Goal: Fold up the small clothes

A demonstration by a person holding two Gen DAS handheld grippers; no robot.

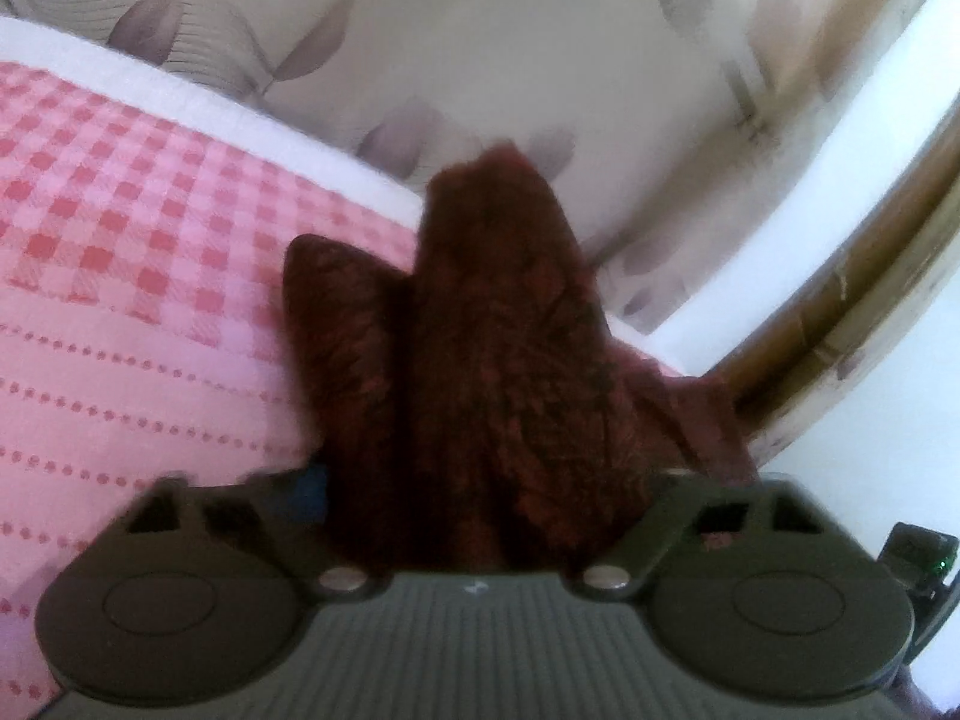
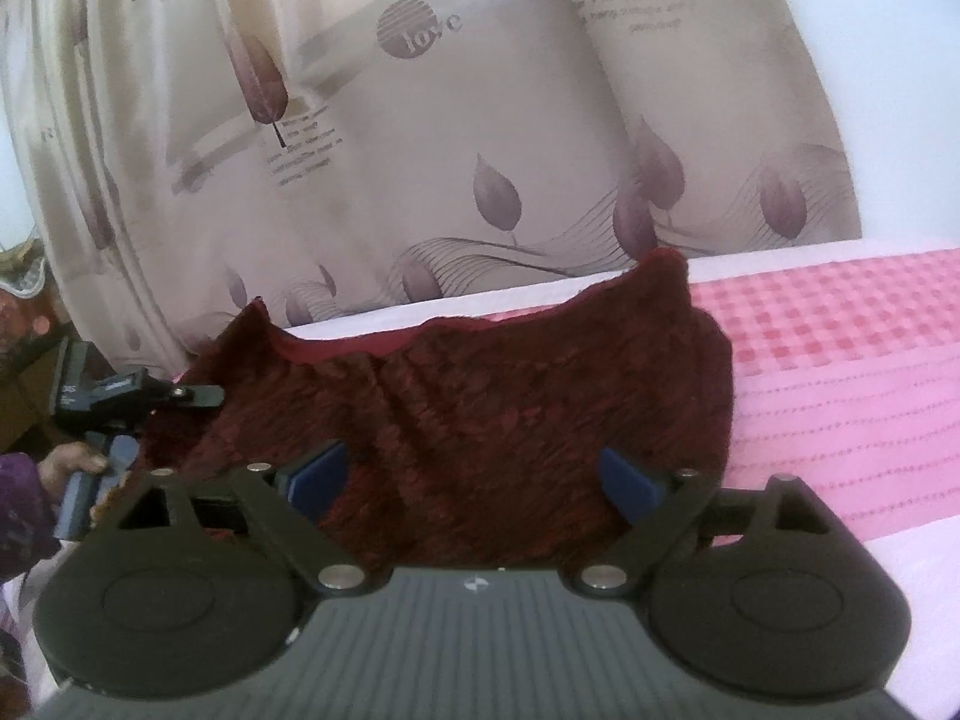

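Observation:
A dark maroon knitted garment (image 2: 480,396) hangs spread over the pink bed. In the left wrist view it (image 1: 480,360) bunches up between the jaws and hides the fingertips; my left gripper (image 1: 480,510) is shut on it. The left gripper also shows in the right wrist view (image 2: 180,396), clamped on the garment's left edge. My right gripper (image 2: 474,480) is open, its blue pads (image 2: 318,474) wide apart, with the garment's lower part lying between them.
A pink checked bedspread (image 1: 120,240) covers the bed, with a white edge behind. A beige leaf-print curtain (image 2: 420,150) hangs behind the bed. A wooden frame (image 1: 870,288) stands at the right in the left wrist view.

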